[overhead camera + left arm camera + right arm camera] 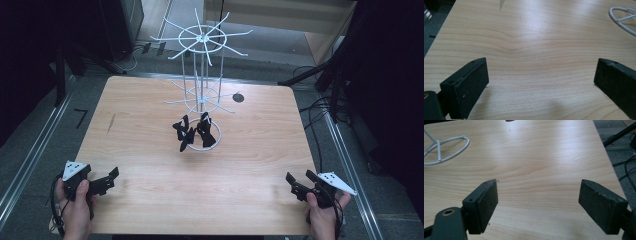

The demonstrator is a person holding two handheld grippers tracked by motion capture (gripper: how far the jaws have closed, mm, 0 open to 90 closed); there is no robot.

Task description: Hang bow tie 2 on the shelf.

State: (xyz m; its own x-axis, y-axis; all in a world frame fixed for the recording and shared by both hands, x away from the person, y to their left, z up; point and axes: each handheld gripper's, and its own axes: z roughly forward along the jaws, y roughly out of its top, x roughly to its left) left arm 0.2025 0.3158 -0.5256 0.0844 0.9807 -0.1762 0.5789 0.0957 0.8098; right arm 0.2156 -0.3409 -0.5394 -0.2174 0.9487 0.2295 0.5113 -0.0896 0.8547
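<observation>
My tabletop [150, 145] reads as pale wood-grain laminate, smooth with a soft sheen where the light falls. The wire rack [201, 65] looks like thin metal rod coated in glossy white. The black items [192, 131] hanging low on it seem matt, possibly cloth. On my left tongs [540, 82] and right tongs [539, 205], the pads look matt black, finely rough and speckled with dust.

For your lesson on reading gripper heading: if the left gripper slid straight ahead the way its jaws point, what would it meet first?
Mostly bare table. The left gripper, jaws open, aims toward the white wire rack; its base ring sits right of the line, so probably a miss.
</observation>
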